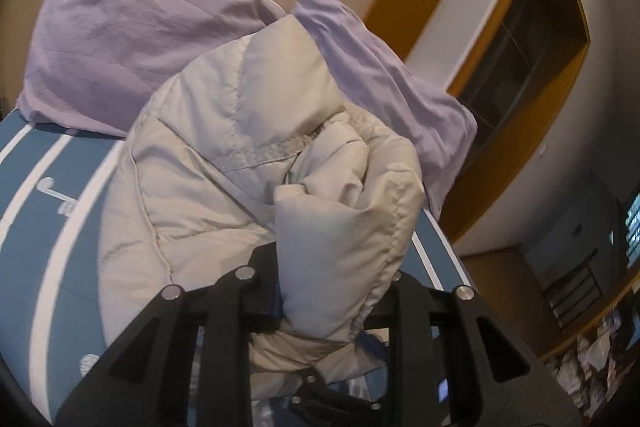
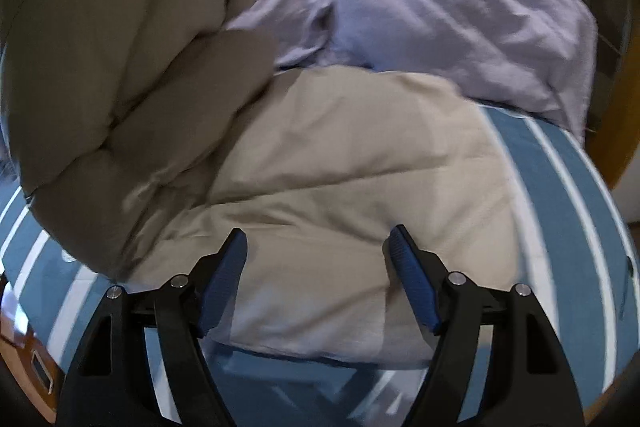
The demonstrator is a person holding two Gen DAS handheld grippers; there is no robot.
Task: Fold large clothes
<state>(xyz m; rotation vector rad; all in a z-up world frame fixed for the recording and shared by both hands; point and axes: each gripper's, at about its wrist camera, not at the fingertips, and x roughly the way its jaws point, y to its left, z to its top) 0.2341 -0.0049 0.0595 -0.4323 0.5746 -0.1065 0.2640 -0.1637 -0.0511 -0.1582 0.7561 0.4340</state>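
Observation:
A beige puffer jacket [image 1: 224, 147] lies on the blue bed with white stripes [image 1: 24, 227]. My left gripper [image 1: 332, 291] is shut on a bunched fold of the jacket, lifted above the bed; the fabric hides the fingertips. In the right wrist view the jacket [image 2: 340, 179] spreads flat on the bed [image 2: 560, 187], with a raised, shaded part [image 2: 120, 67] hanging at upper left. My right gripper [image 2: 318, 267] is open and empty, hovering just above the jacket's near edge, its blue pads [image 2: 416, 291] apart.
Two lilac pillows [image 1: 132, 39] [image 1: 384, 75] lean at the head of the bed against a beige wall; they also show in the right wrist view [image 2: 440, 7]. A yellow-framed window [image 1: 520, 59] is on the right. The bed's right edge [image 1: 444, 247] drops to the floor.

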